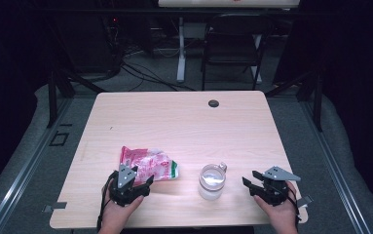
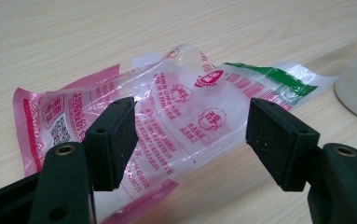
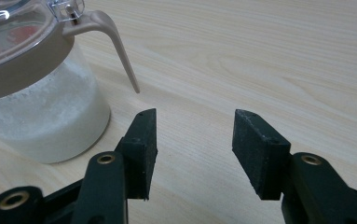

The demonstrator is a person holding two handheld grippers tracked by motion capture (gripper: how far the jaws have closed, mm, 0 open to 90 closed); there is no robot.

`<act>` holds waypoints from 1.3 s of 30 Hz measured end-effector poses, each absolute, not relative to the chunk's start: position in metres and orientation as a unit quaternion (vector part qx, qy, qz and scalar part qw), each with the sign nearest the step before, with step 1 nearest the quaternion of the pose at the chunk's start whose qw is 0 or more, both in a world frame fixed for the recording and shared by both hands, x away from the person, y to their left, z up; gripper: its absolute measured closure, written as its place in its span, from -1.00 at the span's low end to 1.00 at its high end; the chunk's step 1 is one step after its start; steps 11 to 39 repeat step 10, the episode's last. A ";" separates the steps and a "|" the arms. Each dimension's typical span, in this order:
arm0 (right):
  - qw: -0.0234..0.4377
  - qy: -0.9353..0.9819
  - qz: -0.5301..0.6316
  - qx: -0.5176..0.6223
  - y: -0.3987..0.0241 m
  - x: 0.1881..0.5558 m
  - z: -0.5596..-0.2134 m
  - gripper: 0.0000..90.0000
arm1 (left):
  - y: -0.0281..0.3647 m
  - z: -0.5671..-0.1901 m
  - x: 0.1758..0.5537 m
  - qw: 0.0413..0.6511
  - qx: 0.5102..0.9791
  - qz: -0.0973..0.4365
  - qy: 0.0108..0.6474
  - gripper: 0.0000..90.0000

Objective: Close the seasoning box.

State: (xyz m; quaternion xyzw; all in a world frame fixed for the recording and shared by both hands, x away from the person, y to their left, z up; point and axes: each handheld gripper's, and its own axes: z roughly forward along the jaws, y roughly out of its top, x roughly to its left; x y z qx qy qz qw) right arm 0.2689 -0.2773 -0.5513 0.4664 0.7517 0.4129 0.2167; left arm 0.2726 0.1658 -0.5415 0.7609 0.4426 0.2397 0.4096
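Note:
A crumpled clear plastic bag (image 1: 147,165) with pink print and a green strip lies flat on the wooden table (image 1: 174,122), near the front left. My left gripper (image 1: 134,176) sits at the bag's near edge. In the left gripper view the bag (image 2: 181,107) lies just beyond the left gripper (image 2: 192,135), whose jaws stand open without pressing on it. A glass jar (image 1: 212,181) with white powder, a beige collar and a clear lid stands front centre. My right gripper (image 1: 250,178) rests to its right. The right gripper (image 3: 195,144) is open and holds nothing, with the jar (image 3: 36,93) at its left.
A small black round grommet (image 1: 214,103) sits at the table's far edge. A dark folding chair (image 1: 233,44) and a desk leg stand on the floor beyond the table. Bare wood stretches across the table's middle and back.

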 end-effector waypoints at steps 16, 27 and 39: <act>0.208 0.753 0.415 0.466 -0.276 0.270 -0.554 0.08 | 0.167 -0.543 0.275 0.403 0.763 0.239 0.445 -0.26; 0.208 0.753 0.415 0.466 -0.276 0.270 -0.554 0.08 | 0.167 -0.543 0.275 0.403 0.763 0.239 0.445 -0.26; 0.208 0.753 0.415 0.466 -0.276 0.270 -0.554 0.08 | 0.167 -0.543 0.275 0.403 0.763 0.239 0.445 -0.26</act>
